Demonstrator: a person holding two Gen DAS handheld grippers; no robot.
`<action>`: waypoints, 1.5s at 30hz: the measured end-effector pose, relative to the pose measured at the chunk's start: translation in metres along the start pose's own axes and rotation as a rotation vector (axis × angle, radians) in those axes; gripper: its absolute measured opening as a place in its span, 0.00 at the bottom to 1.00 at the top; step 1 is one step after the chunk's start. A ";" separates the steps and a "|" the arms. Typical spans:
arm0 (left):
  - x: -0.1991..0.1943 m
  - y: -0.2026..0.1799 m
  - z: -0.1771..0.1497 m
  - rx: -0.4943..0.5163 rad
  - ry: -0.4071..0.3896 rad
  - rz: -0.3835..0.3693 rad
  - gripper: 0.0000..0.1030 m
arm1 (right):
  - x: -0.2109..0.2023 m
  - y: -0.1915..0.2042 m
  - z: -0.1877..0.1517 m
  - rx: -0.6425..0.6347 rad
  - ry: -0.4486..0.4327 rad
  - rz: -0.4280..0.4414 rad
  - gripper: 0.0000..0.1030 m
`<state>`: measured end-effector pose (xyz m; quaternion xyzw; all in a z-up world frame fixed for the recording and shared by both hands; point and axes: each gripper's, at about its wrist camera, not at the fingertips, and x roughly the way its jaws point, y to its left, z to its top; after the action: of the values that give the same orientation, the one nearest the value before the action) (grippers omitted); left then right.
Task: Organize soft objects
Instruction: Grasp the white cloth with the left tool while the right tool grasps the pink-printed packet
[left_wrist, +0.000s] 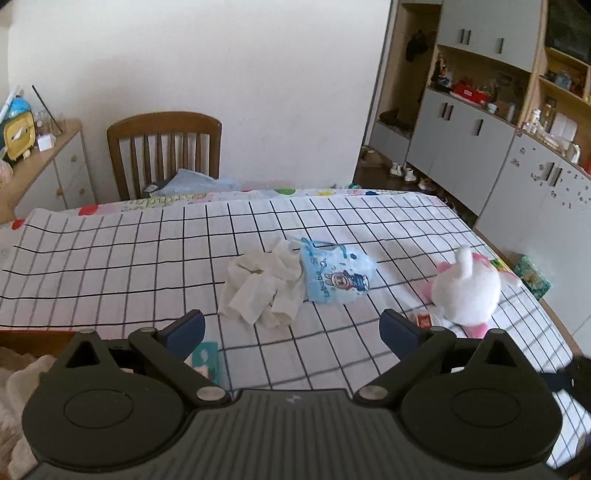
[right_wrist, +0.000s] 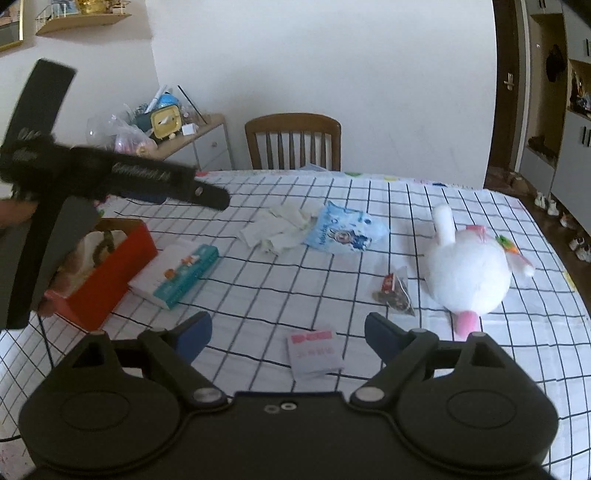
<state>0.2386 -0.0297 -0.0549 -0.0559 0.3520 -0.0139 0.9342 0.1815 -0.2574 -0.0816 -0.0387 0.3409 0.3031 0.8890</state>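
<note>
Both jaws spread, nothing held—left gripper faces the limp crumpled cloth at twelve o'clock, right gripper the squashy plush toy at two—pinch a raised fold.

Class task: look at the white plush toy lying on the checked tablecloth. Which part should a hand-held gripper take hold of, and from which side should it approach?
Probably the upright white limb on the white plush toy. It is narrow and sticks up clear of the round body, which looks too wide for the jaws. Come from above, closing across the limb's width. The pink foot near the table's front edge is a lower, flatter second choice.
</note>
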 end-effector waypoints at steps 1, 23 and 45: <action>0.007 0.000 0.003 0.001 0.007 0.002 0.98 | 0.002 -0.002 -0.001 0.003 0.003 0.000 0.87; 0.156 0.017 0.029 0.141 0.201 -0.007 0.98 | 0.065 -0.015 -0.008 0.021 0.117 -0.017 0.87; 0.182 0.019 0.015 0.153 0.187 0.039 0.96 | 0.096 -0.006 -0.019 -0.071 0.204 -0.080 0.57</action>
<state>0.3848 -0.0213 -0.1650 0.0241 0.4367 -0.0276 0.8989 0.2305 -0.2185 -0.1573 -0.1144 0.4167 0.2740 0.8592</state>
